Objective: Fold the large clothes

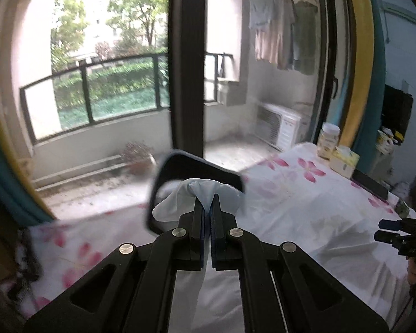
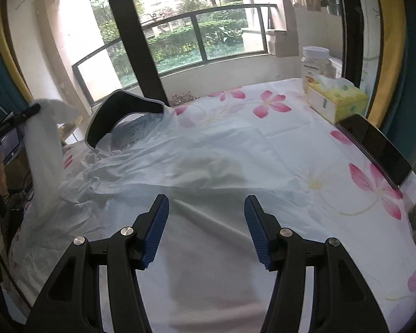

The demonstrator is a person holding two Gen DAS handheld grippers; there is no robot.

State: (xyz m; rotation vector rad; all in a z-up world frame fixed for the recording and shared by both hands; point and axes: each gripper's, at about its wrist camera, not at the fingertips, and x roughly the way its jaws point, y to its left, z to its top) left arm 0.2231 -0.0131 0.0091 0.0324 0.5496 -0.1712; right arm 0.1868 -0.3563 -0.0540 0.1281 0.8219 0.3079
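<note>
Flowered bench [image 2: 305, 149] under a pale shirt [image 2: 208, 152]; left tool [image 1: 208, 205] pinches a bunched sleeve, lifted. Right tool [image 2: 206, 222] hovers spread over the body — carry the sleeve across smoothly, keeping the cloth taut.

Left wrist view: we look along our left tool [image 1: 207, 202], raised, toward the balcony railing [image 1: 97, 94]. Right wrist view: close above the tabletop [image 2: 332, 166], same direction. Shared: railing, tissue box [image 2: 337, 101], jar [image 2: 314, 65].

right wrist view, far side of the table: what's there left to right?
Lifted sleeve held in the left hand-held gripper → dark shirt collar → plastic jar → tissue box → black tablet.
</note>
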